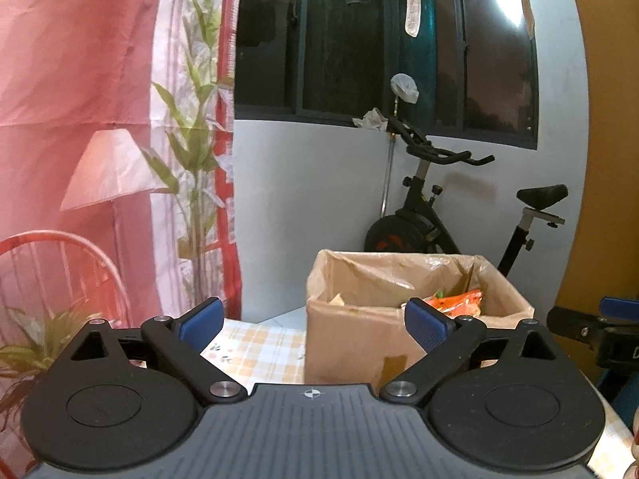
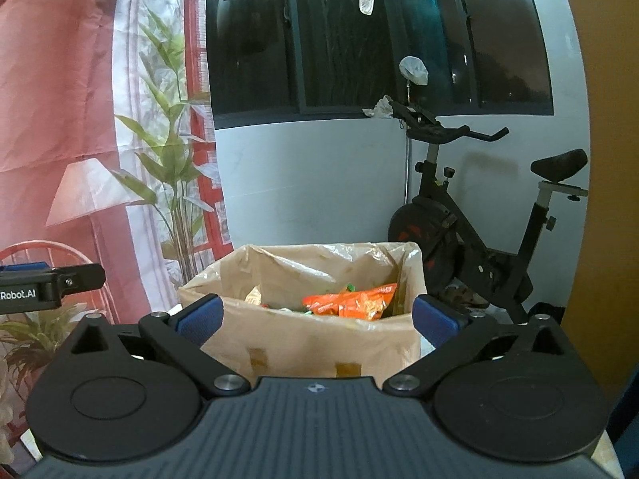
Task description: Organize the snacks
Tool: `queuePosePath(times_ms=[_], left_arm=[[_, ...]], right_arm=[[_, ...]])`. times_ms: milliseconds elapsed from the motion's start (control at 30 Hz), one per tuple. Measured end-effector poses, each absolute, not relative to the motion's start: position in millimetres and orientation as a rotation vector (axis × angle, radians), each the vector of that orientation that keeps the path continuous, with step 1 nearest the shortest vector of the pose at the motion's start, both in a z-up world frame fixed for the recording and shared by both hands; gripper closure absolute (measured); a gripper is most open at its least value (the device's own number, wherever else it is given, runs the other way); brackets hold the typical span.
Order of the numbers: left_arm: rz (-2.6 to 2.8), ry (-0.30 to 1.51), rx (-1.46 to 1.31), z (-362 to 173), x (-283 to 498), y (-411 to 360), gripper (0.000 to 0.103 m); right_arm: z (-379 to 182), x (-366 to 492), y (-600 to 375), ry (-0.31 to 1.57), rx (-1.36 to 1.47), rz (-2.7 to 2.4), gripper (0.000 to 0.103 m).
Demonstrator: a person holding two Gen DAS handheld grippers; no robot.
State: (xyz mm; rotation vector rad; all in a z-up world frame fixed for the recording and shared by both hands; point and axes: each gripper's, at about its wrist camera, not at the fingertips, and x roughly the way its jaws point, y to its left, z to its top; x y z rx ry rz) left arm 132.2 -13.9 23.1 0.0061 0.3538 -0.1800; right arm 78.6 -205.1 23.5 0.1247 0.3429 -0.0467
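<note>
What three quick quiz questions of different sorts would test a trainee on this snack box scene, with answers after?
1. True or false: the left tool is clamped on a snack packet.
2. Multiple choice: the orange snack packet lies (A) on the checked tablecloth, (B) inside the cardboard box, (C) in the right tool.
3. Short answer: what lines the box?

Key:
1. False; both tools are open and hold nothing.
2. B.
3. A clear plastic liner, folded over the rim.
</note>
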Motion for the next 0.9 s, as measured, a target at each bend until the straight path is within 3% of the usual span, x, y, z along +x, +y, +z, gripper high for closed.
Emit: queuePosePath(times_ms=[900], left_arm=[[-0.187,0.354,0.004,15.3,102.6,-13.8,0.005]], right_arm=[[14.5,45.1,-199.9,0.351,0.134,-0.057,0.000]])
